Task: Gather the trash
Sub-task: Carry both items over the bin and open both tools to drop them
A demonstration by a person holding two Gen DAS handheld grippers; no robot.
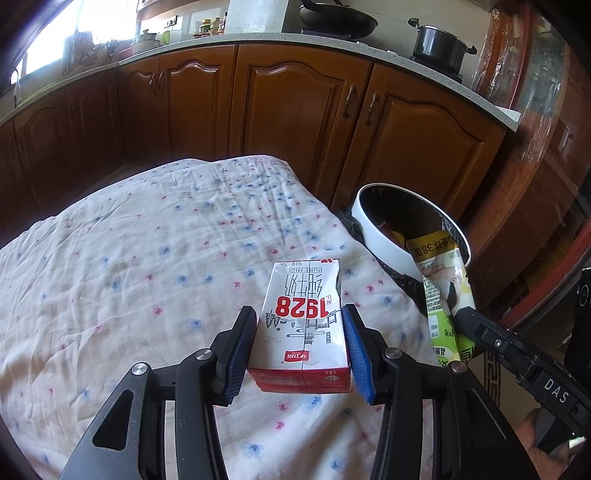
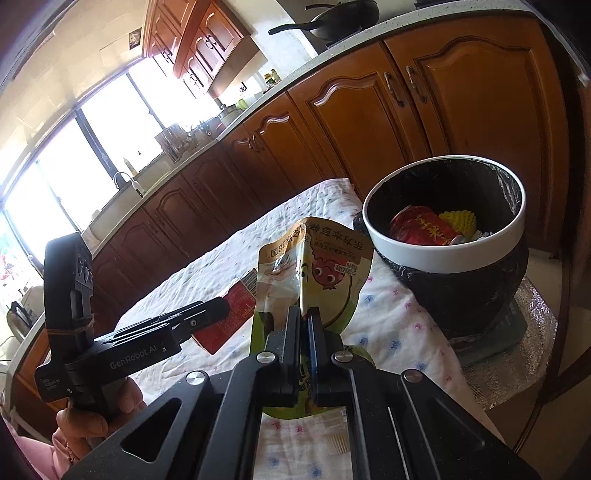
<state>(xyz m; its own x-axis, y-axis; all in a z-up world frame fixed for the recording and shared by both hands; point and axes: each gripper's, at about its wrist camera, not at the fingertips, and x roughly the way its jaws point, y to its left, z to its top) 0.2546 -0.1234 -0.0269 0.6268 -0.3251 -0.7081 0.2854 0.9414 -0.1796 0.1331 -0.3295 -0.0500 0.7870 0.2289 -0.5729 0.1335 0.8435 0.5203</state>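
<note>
A white and red milk carton point(image 1: 304, 325) marked "1928" lies on the flowered cloth point(image 1: 147, 258). My left gripper point(image 1: 299, 325) straddles it, right pad touching the carton's side, left pad a small gap away. My right gripper point(image 2: 306, 317) is shut on a yellow-green snack pouch point(image 2: 321, 273) and holds it upright above the cloth, left of the bin. The pouch also shows in the left wrist view point(image 1: 443, 295). The white-rimmed trash bin point(image 2: 443, 251) with a black liner holds a red wrapper point(image 2: 424, 229) and yellow foam netting point(image 2: 460, 221).
The bin point(image 1: 384, 240) stands off the table's right edge on a foil-covered stool point(image 2: 517, 350). Brown kitchen cabinets point(image 1: 295, 110) run behind the table. A wok point(image 1: 338, 18) and a pot point(image 1: 439, 46) sit on the counter. The left gripper and carton point(image 2: 229, 314) show in the right wrist view.
</note>
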